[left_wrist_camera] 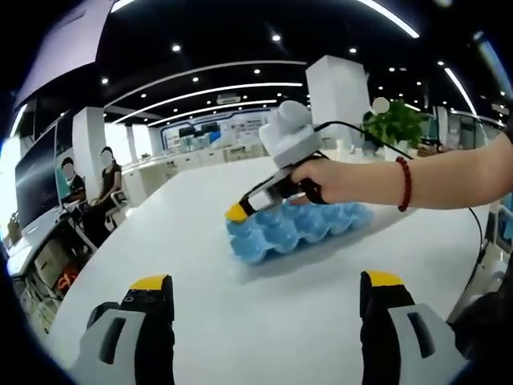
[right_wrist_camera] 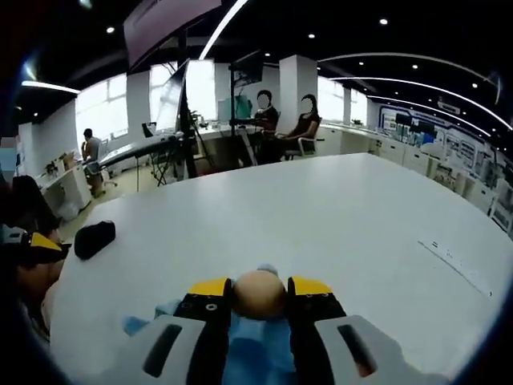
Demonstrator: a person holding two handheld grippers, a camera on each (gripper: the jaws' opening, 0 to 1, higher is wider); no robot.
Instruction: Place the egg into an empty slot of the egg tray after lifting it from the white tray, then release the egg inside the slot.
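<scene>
In the right gripper view a tan egg (right_wrist_camera: pixel 258 298) sits between the yellow-tipped jaws of my right gripper (right_wrist_camera: pixel 258 285), which is shut on it. Just below it lies the blue egg tray (right_wrist_camera: pixel 255 357). The left gripper view has that tray (left_wrist_camera: pixel 317 228) in the middle of the white table (left_wrist_camera: pixel 264 305). A hand holds the right gripper (left_wrist_camera: pixel 240 212) low over the tray's left end, where the egg is hidden. My left gripper (left_wrist_camera: pixel 268 282) stands wide open near the table's front, holding nothing. It also appears at the left edge of the right gripper view (right_wrist_camera: pixel 34 245).
A black object (right_wrist_camera: pixel 94 238) lies on the table's left side. Seated people (right_wrist_camera: pixel 284 128) and chairs are past the far edge. A potted plant (left_wrist_camera: pixel 397 124) and a white pillar (left_wrist_camera: pixel 341 88) stand behind the tray. A cable (left_wrist_camera: pixel 481 241) runs off the table's right.
</scene>
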